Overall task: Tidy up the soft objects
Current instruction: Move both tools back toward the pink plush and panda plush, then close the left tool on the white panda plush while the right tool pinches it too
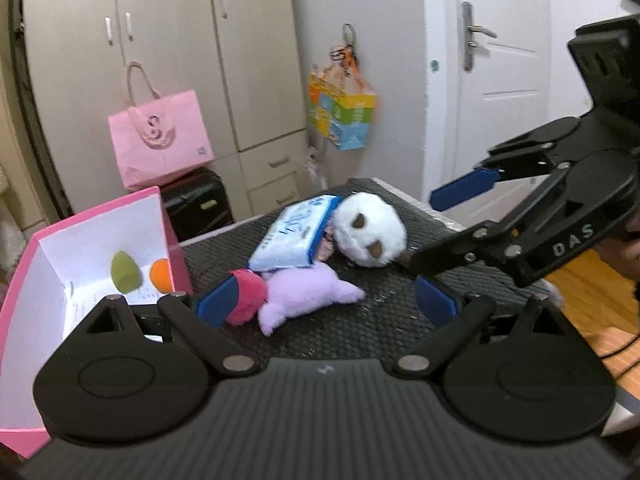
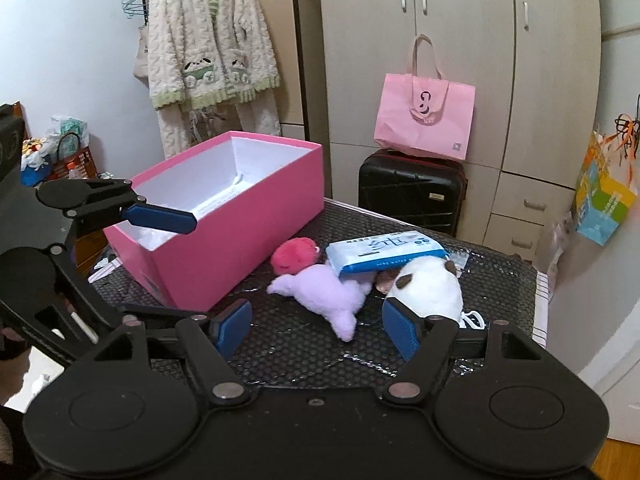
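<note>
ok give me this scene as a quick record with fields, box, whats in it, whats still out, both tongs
box: pink box, open, on the black mat
in box: green egg-shaped sponge, orange ball
still on mat: purple plush with pink head, wipes pack lying partly on the plush pile, white round plush
left tongs: open, empty, facing the purple plush
right tongs: open, empty, above the mat near the plush pile
</note>
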Available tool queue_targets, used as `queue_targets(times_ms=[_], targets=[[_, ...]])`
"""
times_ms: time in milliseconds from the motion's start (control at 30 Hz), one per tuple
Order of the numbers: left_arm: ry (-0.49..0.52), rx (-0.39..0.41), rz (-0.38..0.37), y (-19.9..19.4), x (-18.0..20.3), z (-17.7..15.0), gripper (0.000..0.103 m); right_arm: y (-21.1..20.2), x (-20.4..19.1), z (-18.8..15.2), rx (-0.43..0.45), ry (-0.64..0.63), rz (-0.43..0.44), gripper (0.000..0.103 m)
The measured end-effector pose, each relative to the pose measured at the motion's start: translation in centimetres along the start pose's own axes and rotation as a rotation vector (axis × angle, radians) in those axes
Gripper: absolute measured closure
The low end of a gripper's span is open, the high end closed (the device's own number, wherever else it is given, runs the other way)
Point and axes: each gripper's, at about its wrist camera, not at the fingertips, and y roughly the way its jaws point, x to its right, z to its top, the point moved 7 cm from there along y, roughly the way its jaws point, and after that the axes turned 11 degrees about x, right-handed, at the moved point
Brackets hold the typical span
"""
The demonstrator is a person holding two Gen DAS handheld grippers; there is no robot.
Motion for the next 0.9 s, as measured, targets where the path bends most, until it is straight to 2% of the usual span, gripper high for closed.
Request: queue_targets(times_ms=[100, 200, 400, 600, 800, 900], targets=[[0.021, 0.001, 0.039, 1.4, 0.1, -0.4, 0.007, 0.8, 0.9, -0.3, 0.003, -0.002, -0.01, 0.026], [0.006, -0.007, 0.044, 2.6, 0.0, -0.9, 0.007, 1.7, 1.9, -0.6, 0.001, 0.004, -0.036, 0.026], [-0.088, -0.005, 0.021, 5.0, -0.2, -1.5, 0.008, 3.1, 4.7, -2.0, 0.004, 0.0, -0.112, 0.026], [-0.178, 0.012, -0.05, 7.3, 0.6, -0.9, 0.008, 4.9, 7.4, -4.7, -0.01, 0.009, -0.132, 0.025], [-0.27, 0.033, -0.019, 10.3, 1.0, -0.4, 0.01, 7.0, 8.8, -6.5, 0.03, -0.044, -0.141, 0.025], [-0.286, 0.046, -0.045, 11.9, 2.0, -0.2, 0.012, 8.0, 8.9, -6.7, 0.042, -0.062, -0.12, 0.025]])
